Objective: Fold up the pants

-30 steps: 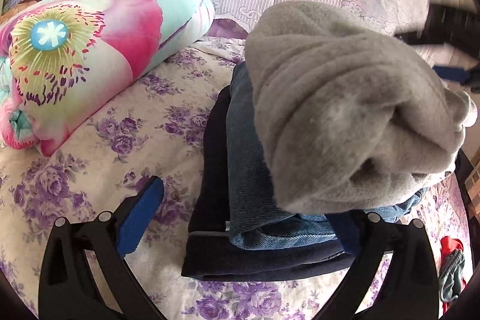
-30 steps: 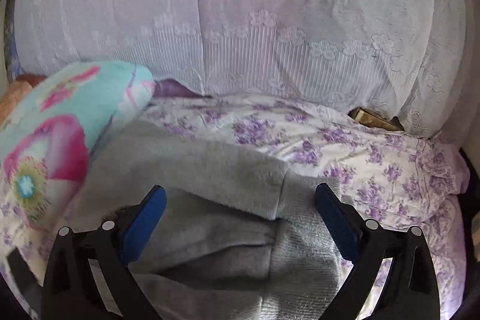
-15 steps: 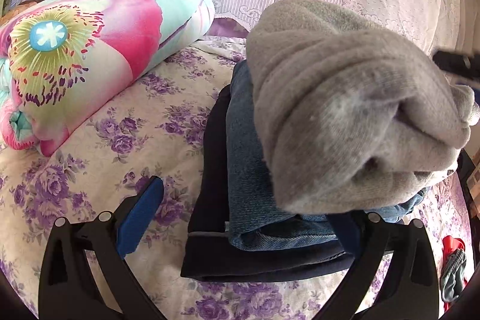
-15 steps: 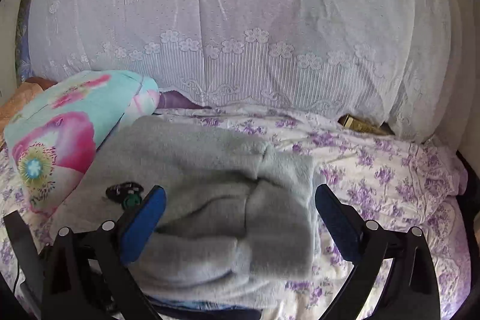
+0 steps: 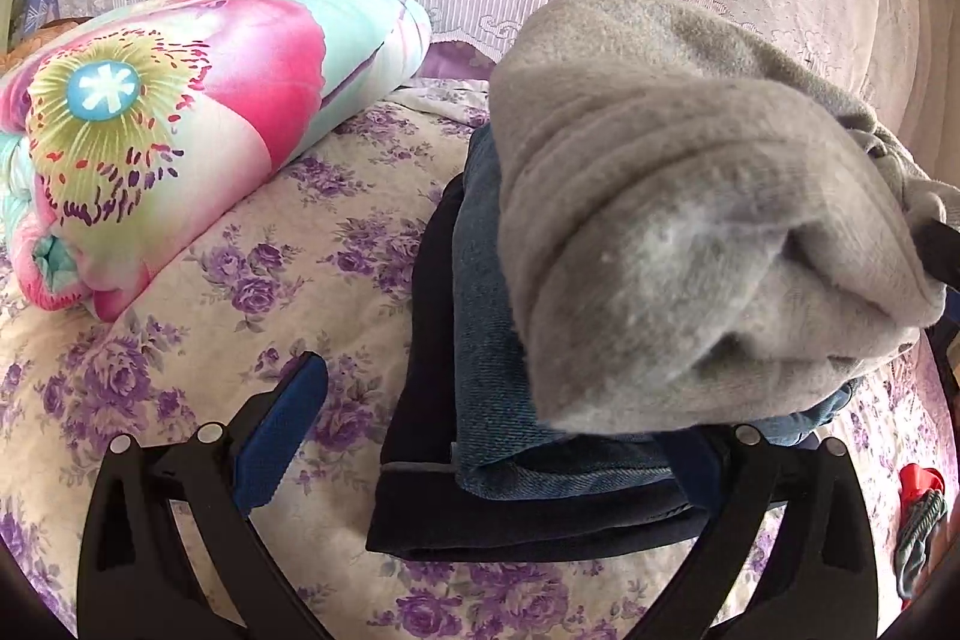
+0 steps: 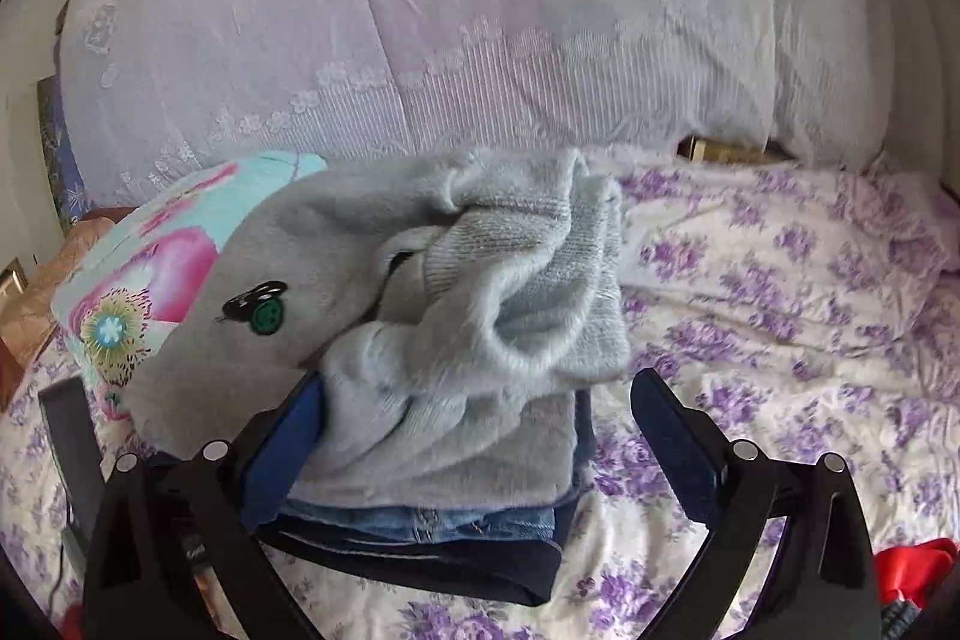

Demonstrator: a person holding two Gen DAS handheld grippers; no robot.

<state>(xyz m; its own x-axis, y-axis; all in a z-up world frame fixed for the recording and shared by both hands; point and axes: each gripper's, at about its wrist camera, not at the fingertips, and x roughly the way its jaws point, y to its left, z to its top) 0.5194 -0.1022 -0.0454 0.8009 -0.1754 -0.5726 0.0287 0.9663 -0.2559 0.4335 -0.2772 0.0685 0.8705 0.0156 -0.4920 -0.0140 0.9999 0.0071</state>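
Observation:
Grey fleece pants [image 5: 690, 196] lie bunched on top of a stack, over folded blue jeans [image 5: 486, 316] and dark navy pants [image 5: 432, 400]. In the right wrist view the grey pants [image 6: 420, 292] show a green smiley patch [image 6: 264, 313], and their top layer is rumpled. My left gripper [image 5: 486, 454] is open at the stack's near corner; its right finger is partly hidden under the grey cloth. My right gripper [image 6: 480, 451] is open too, its left pad [image 6: 288, 448] against the grey cloth and the stack's end between the fingers.
A rolled floral quilt [image 5: 180, 124] lies left of the stack on the purple-flowered bedsheet [image 6: 780, 310]. A lace-covered cushion [image 6: 420, 10] runs along the back. A red item [image 5: 918, 484] sits at the lower right, and a gold box [image 6: 720, 151] at the back.
My right gripper has drawn back from the grey pants, so the whole stack now shows. The grey top layer looks more rumpled. My left gripper has hardly moved.

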